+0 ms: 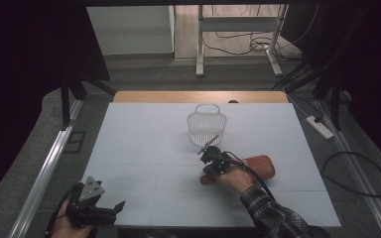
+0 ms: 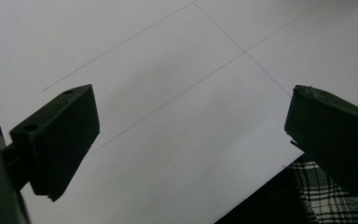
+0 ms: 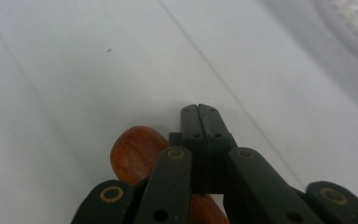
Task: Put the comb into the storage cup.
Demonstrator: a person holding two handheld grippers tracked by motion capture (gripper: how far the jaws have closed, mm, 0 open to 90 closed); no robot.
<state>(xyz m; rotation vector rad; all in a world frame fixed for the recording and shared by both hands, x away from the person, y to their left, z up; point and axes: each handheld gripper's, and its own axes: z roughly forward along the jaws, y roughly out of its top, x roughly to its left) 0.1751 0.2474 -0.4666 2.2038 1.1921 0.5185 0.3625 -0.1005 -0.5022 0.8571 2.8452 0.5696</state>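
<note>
A reddish-brown wooden piece (image 1: 258,167) with rounded ends lies on the white table mat (image 1: 144,144), right of centre. My right gripper (image 1: 207,166) hovers at its left end, held by a hand in a plaid sleeve. In the right gripper view the right gripper (image 3: 200,116) is shut, its jaws pressed together with nothing between them. The rounded wooden end (image 3: 135,151) lies just below and to the left of them. My left gripper (image 1: 115,208) rests at the mat's near left corner. In its own view the left gripper (image 2: 191,135) stands wide open over bare mat.
A white slatted basket (image 1: 206,126) with a handle stands at the mat's middle back, just beyond my right gripper; its rim (image 3: 354,23) is blurred in that gripper's view. Thin grid lines cross the mat. The mat's near edge and plaid cloth (image 2: 326,196) lie by the left gripper.
</note>
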